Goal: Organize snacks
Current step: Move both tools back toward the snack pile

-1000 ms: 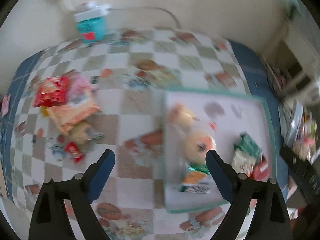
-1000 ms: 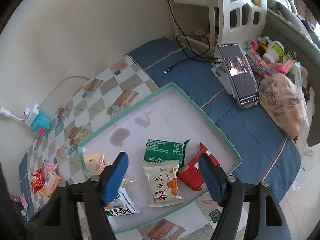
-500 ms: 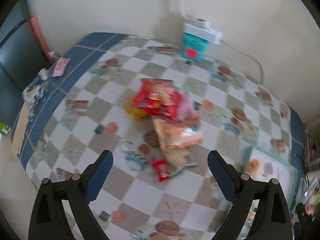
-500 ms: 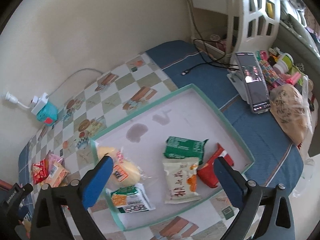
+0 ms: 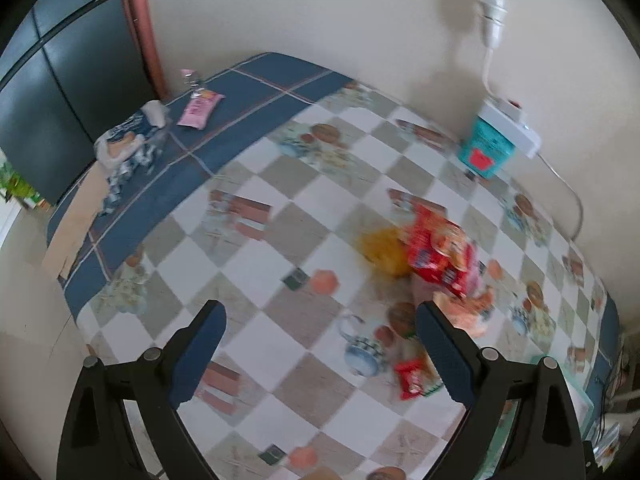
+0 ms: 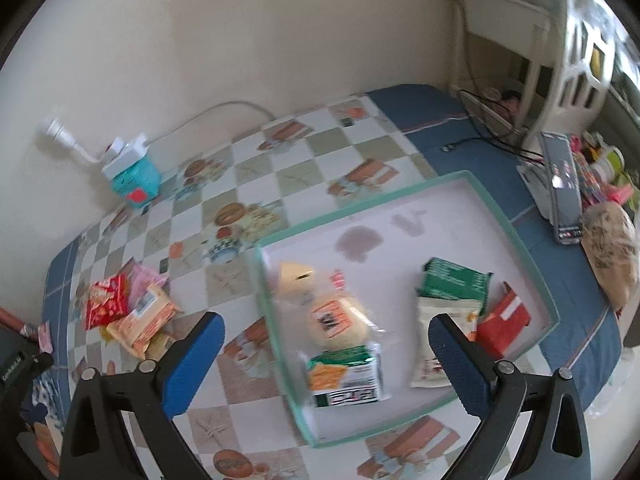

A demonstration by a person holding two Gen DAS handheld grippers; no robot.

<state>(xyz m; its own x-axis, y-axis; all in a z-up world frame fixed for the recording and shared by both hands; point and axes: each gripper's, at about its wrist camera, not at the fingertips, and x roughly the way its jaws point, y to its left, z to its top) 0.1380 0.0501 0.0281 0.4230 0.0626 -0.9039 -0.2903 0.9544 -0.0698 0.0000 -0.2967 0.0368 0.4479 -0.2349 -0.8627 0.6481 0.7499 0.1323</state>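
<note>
Blue pads on our left gripper [image 5: 320,344] and right gripper [image 6: 326,356] are spread wide, with nothing in them. Past our right gripper, five snacks lie in the green-edged tray [image 6: 516,236]. More snacks sit in a pile [image 6: 128,312] left of it on the checked tablecloth [image 6: 256,168].

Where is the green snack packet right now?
In the right wrist view, the green snack packet lies inside the tray, right half, just behind the white packet, beside the red one.
</note>
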